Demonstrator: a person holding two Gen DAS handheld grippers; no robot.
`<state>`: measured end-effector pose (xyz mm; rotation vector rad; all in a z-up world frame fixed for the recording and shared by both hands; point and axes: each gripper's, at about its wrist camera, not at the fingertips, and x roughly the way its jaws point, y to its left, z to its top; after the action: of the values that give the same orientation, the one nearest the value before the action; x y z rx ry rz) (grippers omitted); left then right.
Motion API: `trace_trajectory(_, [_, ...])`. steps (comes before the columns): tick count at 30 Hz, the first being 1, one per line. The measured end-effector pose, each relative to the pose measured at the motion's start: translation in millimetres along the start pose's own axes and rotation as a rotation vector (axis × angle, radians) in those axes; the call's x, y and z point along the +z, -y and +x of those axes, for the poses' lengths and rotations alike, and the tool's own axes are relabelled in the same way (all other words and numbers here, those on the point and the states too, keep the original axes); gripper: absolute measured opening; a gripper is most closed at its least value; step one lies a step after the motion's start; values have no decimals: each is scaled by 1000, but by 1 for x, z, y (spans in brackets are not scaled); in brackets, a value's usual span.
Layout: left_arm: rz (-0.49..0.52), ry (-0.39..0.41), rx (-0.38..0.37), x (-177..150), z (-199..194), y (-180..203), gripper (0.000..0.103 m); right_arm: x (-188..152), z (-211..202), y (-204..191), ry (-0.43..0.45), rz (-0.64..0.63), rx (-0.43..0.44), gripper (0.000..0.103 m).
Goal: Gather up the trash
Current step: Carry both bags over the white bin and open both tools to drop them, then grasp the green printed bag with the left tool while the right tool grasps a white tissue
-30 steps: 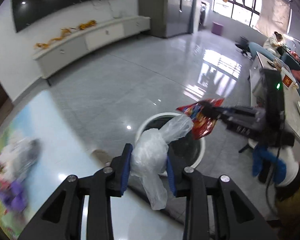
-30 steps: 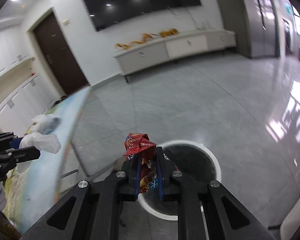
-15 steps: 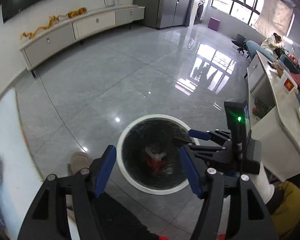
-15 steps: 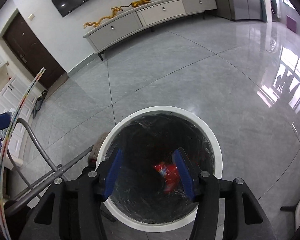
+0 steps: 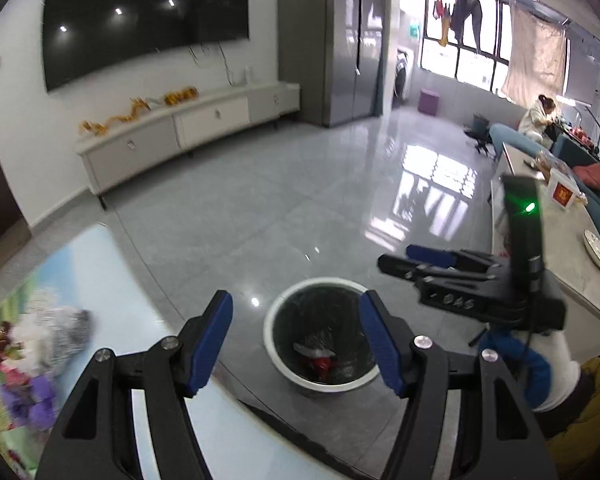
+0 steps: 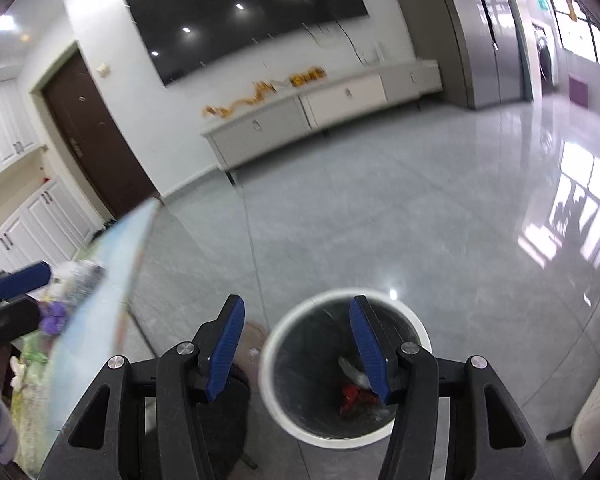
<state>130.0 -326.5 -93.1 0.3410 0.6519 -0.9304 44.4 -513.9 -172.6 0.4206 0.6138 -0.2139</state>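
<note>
A round white-rimmed trash bin (image 5: 276, 354) stands on the grey floor below both grippers; it also shows in the right wrist view (image 6: 272, 392). Inside it lie a red snack wrapper (image 5: 320, 364) (image 6: 352, 394) and a clear plastic bag (image 5: 312, 346) (image 6: 350, 366). My left gripper (image 5: 296, 330) is open and empty above the bin. My right gripper (image 6: 296, 340) is open and empty over the bin; in the left wrist view it (image 5: 416, 258) is at the right. More trash, a crumpled grey-white bag (image 5: 56, 330), lies on the table at left.
The table (image 5: 112, 280) with a patterned cloth edges the left of both views (image 6: 100, 300). Purple and white items (image 5: 24, 396) lie on it. A white counter (image 5: 572, 256) stands at the right. A long white cabinet (image 5: 188, 124) runs along the far wall.
Both grippers let go of their trash over the bin, the plastic bag and the red wrapper now lie inside. Both views have since tilted up and back from the bin.
</note>
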Motion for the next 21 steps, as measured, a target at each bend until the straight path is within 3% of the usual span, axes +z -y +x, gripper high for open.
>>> trace_trajectory(6, [-53, 108, 62, -24, -72, -36, 64, 26, -56, -74, 90, -115, 63, 53])
trace_trajectory(13, [-217, 185, 172, -74, -137, -121, 64, 54, -103, -167, 140, -232, 183, 53])
trace_trajectory(17, [-319, 181, 249, -112, -154, -172, 63, 63, -106, -217, 139, -302, 237, 52])
trace_trajectory(21, [-420, 129, 324, -149, -159, -225, 63, 62, -81, -256, 99, -346, 290, 52])
